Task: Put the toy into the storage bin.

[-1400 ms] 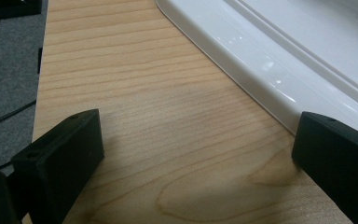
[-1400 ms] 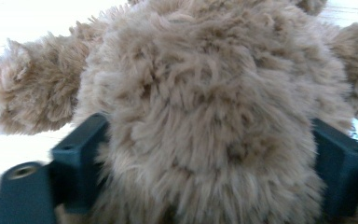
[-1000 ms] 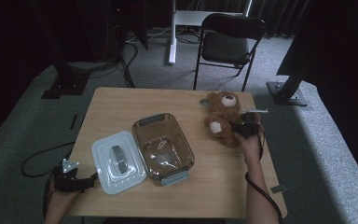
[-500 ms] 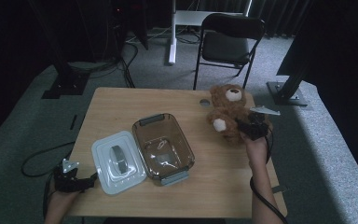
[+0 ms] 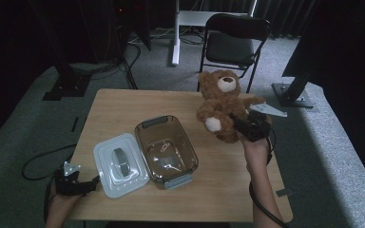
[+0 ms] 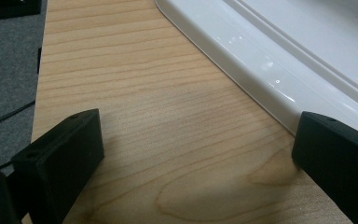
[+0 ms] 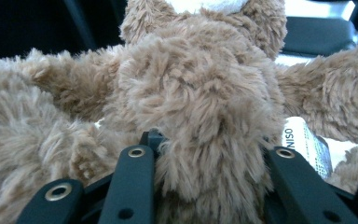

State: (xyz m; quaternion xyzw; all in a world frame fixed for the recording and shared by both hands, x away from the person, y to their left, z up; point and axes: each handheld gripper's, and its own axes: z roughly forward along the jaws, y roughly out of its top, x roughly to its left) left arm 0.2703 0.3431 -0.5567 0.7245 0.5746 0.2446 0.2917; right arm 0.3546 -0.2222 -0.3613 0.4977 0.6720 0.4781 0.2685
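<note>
Pale wood grain runs across my table (image 5: 218,190), which stands on grey carpet (image 5: 38,123) in a dark room; a black folding chair (image 5: 235,35) waits past the edge at twelve o'clock. My right gripper (image 5: 243,127) has its jaws clamped on the brown teddy bear (image 5: 223,102) at about two o'clock, fur bulging between them in the right gripper view; the bear looks raised off the wood, though I can't be sure. My left gripper (image 5: 83,183) rests at seven o'clock, jaws spread wide on nothing, just beside the white lid (image 5: 105,173). That lid touches the clear container (image 5: 168,149) near the centre.
</note>
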